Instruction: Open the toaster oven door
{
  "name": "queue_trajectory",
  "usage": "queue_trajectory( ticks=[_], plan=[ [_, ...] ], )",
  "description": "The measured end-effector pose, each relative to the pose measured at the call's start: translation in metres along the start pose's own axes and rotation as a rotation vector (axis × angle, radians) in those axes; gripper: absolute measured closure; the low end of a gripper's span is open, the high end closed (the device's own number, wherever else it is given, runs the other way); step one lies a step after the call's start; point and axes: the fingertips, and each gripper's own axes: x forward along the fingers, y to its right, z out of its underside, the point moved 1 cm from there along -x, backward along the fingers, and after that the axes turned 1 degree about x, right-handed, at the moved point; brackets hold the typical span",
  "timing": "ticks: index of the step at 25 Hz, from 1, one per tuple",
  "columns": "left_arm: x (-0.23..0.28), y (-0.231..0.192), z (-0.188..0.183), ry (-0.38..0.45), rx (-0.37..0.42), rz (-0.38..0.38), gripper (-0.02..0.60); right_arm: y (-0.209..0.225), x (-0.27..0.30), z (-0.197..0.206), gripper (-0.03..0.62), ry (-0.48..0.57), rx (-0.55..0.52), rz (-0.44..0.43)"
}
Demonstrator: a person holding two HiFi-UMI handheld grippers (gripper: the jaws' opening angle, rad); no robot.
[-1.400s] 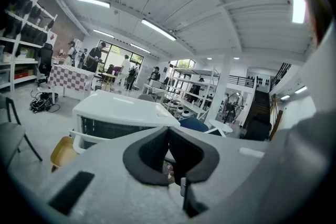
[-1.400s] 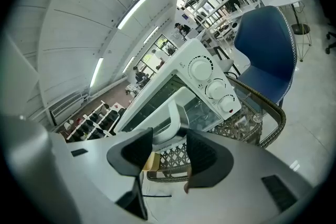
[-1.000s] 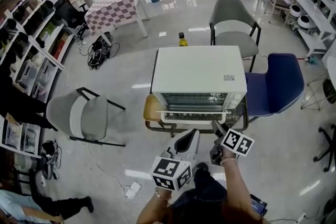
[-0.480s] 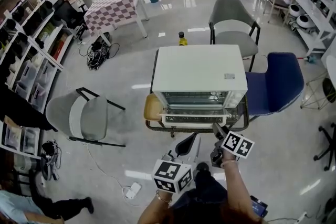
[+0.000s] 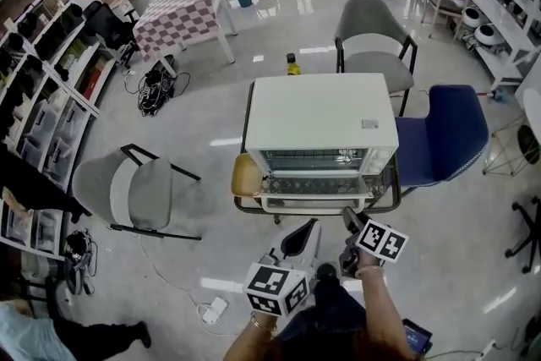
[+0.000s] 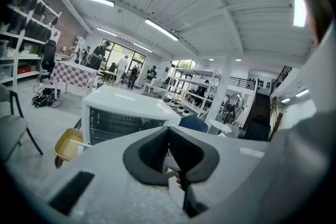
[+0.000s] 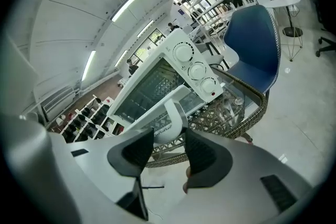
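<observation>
The white toaster oven stands on a low wicker table. Its glass door hangs partly open, tipped toward me, with the white handle bar along its front edge. My right gripper is at the handle's right end. In the right gripper view the handle fills the gap between the two dark pads of the right gripper, which is shut on it. The control knobs show beside the door. My left gripper hovers shut and empty below the door. In the left gripper view, that left gripper faces the oven.
The wicker table has a glass top. A blue chair stands to its right, a grey chair behind it and another grey chair to the left. A yellow stool sits at the oven's left. A bottle stands on the floor.
The oven door has swung lower and further toward me. My right gripper has come down and back with the handle. The left gripper has stayed put.
</observation>
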Motion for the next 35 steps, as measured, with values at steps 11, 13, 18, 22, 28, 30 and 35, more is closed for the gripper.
queue_trajectory(
  ticks=[11,13,18,22,28,30,35],
  plan=[
    [-0.009,-0.004,0.012,-0.002,-0.009,-0.001,0.568,0.011,-0.005,0.018,0.416,-0.021,-0.010,0.035],
    [-0.010,-0.004,0.013,-0.002,-0.009,-0.002,0.568,0.013,-0.006,0.020,0.416,-0.022,-0.013,0.040],
    [-0.012,-0.011,0.018,0.002,-0.012,-0.005,0.568,0.016,-0.005,0.027,0.418,-0.033,-0.018,0.060],
    [-0.016,-0.018,0.020,0.009,-0.022,-0.013,0.568,0.018,-0.005,0.034,0.419,-0.038,-0.019,0.074],
    [-0.016,-0.021,0.026,0.013,-0.034,-0.015,0.566,0.026,-0.004,0.043,0.421,-0.051,-0.030,0.092],
    [-0.016,-0.020,0.029,0.012,-0.040,-0.010,0.568,0.029,-0.004,0.046,0.421,-0.054,-0.032,0.096],
    [-0.015,-0.023,0.034,0.016,-0.054,-0.009,0.566,0.035,-0.003,0.052,0.419,-0.069,-0.038,0.105]
  ],
)
